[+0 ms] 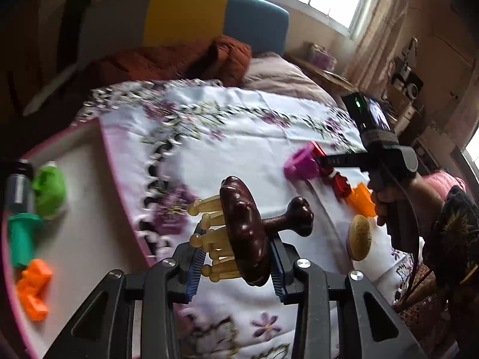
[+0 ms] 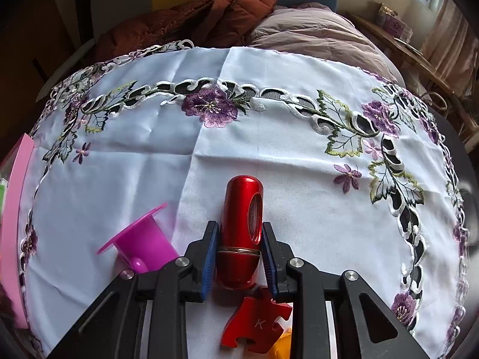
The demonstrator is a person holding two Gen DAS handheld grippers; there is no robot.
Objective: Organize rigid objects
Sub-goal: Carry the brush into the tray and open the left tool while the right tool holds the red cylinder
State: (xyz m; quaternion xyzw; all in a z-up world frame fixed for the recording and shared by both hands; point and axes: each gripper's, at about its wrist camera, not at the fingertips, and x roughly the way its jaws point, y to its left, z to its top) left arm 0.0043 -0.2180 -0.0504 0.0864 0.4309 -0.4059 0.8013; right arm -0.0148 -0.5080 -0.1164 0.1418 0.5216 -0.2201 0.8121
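Left gripper [image 1: 236,264]: nearest the left wrist camera; jaws pinch the dark brown disc of a wooden massager [image 1: 244,233], held up off the cloth.
Massager: pale yellow round-tipped pegs stick out to the left, a knobbed brown handle to the right.
Right gripper [image 2: 239,258]: nearest the right wrist camera; jaws pressed against both sides of a red metal cylinder [image 2: 241,233] at its thin metal band.
Red cylinder: points away from the camera, above the white embroidered cloth [image 2: 269,155].
Red puzzle piece [image 2: 256,321]: lies on the cloth just below the cylinder, marked with a K.
Pink funnel-like cup [image 2: 140,245]: on its side, just left of the right gripper.
Orange block [image 1: 360,199]: beside the red piece, near the person's right hand [image 1: 381,206].
Round wooden stamp [image 1: 359,237]: on the cloth, right of the massager.
Pink-rimmed tray [image 1: 86,209]: at the cloth's left edge; holds an orange piece [image 1: 31,288], a teal piece [image 1: 21,240], a green lump [image 1: 49,190] and a grey cylinder [image 1: 19,187].
Far side: a rust-brown jacket [image 2: 194,18] and a mauve quilt [image 2: 314,34] beyond the cloth.
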